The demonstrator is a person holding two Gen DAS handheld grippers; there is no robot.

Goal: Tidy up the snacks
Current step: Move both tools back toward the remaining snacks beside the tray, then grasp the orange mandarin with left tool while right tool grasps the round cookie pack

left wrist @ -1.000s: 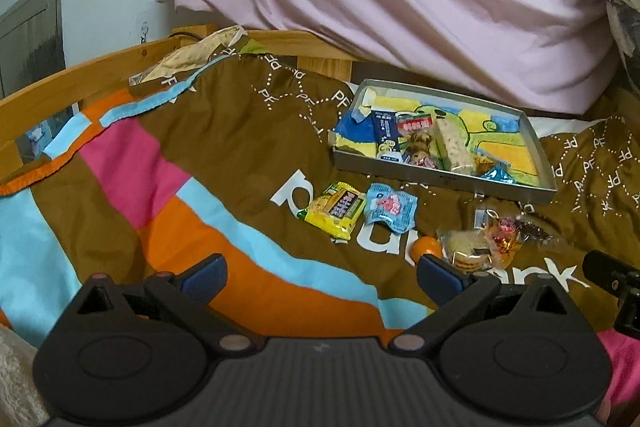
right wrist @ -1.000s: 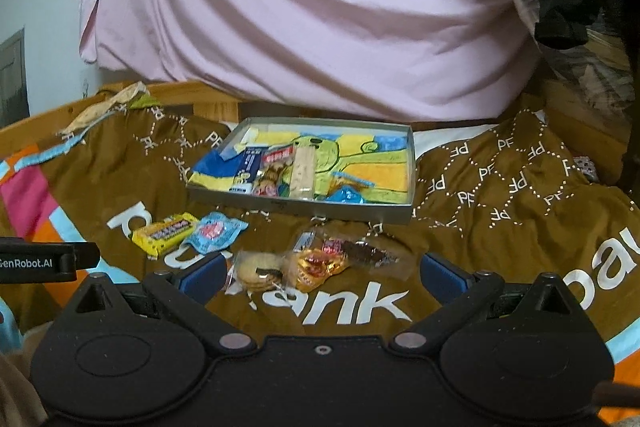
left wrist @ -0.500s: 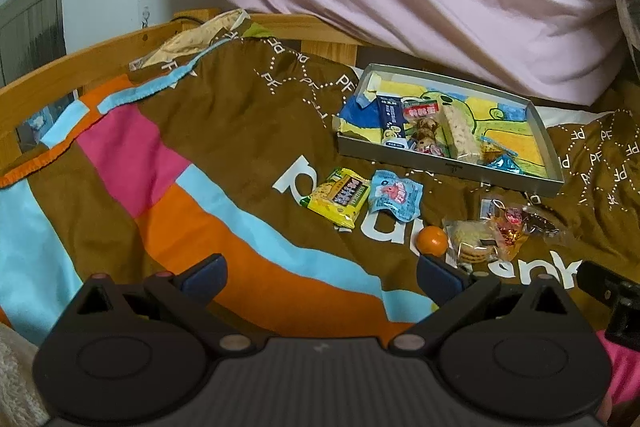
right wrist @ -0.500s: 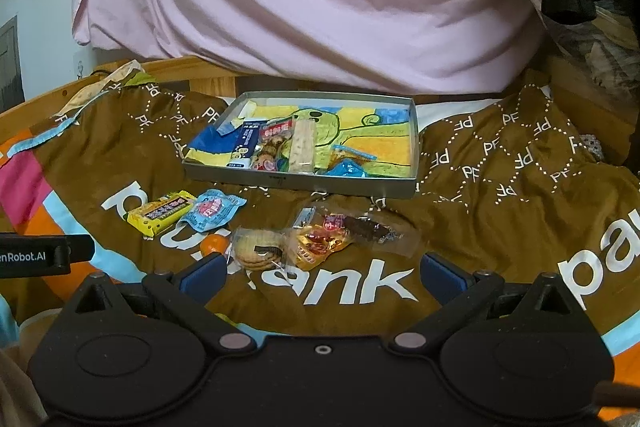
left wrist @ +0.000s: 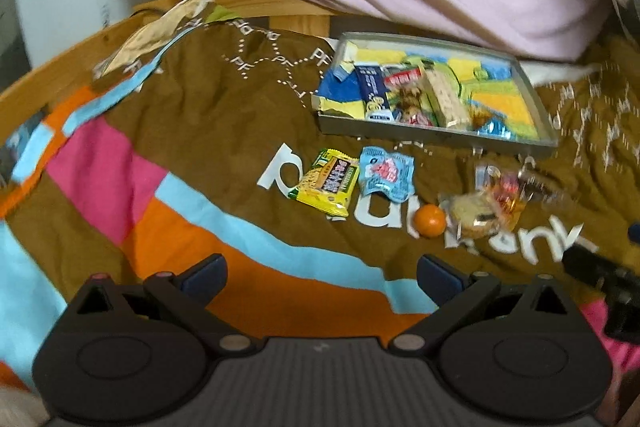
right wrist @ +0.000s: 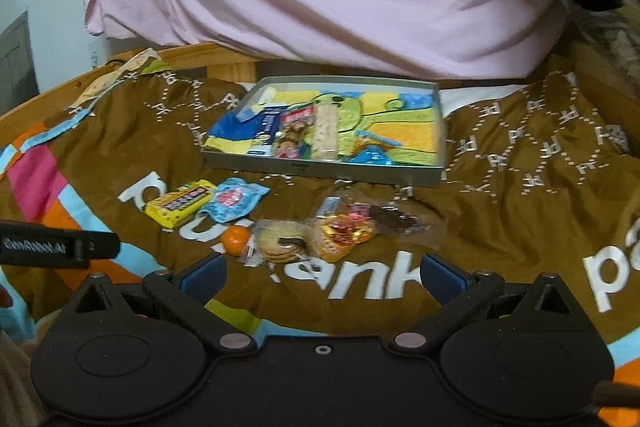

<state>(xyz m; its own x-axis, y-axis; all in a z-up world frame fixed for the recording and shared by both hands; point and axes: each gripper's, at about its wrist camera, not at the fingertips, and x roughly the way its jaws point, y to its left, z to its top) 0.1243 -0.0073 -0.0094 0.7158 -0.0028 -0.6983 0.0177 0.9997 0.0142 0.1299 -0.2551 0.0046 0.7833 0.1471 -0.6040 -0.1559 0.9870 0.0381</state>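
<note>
The right gripper [right wrist: 322, 273] is hovering with jaws spread and empty just short of the wrapped cookie [right wrist: 280, 241]; the left gripper [left wrist: 322, 273] is likewise gaping, holding nothing. Loose snacks are lying on the blanket [right wrist: 520, 211] before the shallow tray [right wrist: 320, 174]. Pinching the cookie's wrapper gently should avoid crushing it or nudging the orange ball [right wrist: 236, 238].

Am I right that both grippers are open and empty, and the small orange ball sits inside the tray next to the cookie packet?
Not quite. The orange ball lies loose on the blanket, outside the tray, though it is beside the cookie packet; the right wrist view shows this. The left gripper and right gripper are indeed open and empty.
</note>
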